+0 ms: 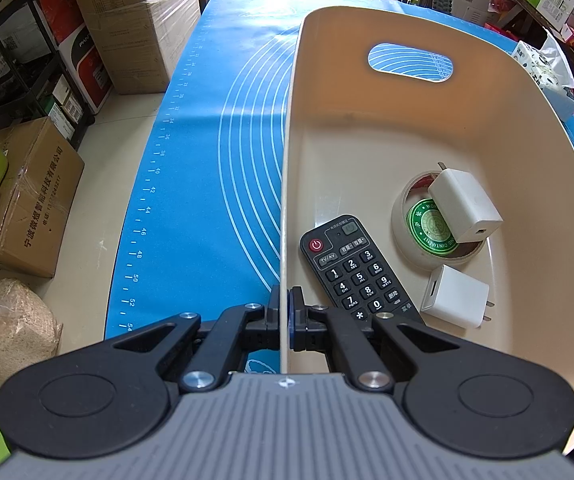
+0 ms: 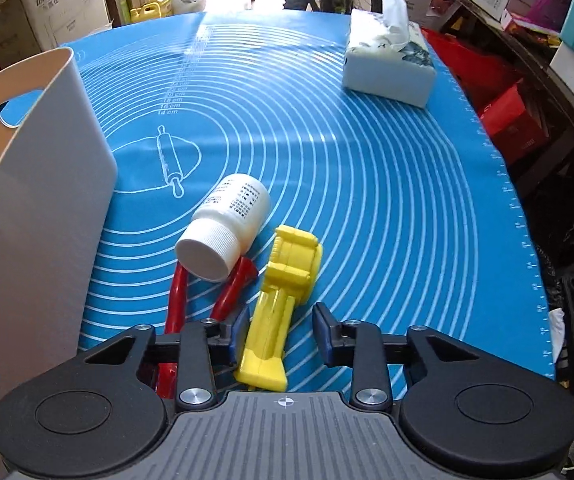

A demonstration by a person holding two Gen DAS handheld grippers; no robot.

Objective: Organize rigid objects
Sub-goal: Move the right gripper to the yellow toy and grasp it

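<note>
My left gripper (image 1: 285, 300) is shut on the left wall of a beige bin (image 1: 287, 160). Inside the bin lie a black remote (image 1: 351, 268), a tape roll (image 1: 403, 240) with a green tin (image 1: 427, 226) in its hole, and two white chargers (image 1: 463, 206) (image 1: 455, 296). In the right wrist view my right gripper (image 2: 281, 328) straddles the handle of a yellow plastic tool (image 2: 291, 264). The left pad is against the tool; a gap shows at the right pad. A white bottle (image 2: 231, 216) lies across red-handled pliers (image 2: 177, 300) just left of it.
The blue baking mat (image 2: 367, 200) covers the table. The bin's outer wall (image 2: 47, 200) stands close on the left of the right gripper. A tissue pack (image 2: 387, 64) sits at the far right. Cardboard boxes (image 1: 27, 200) crowd the floor on the left.
</note>
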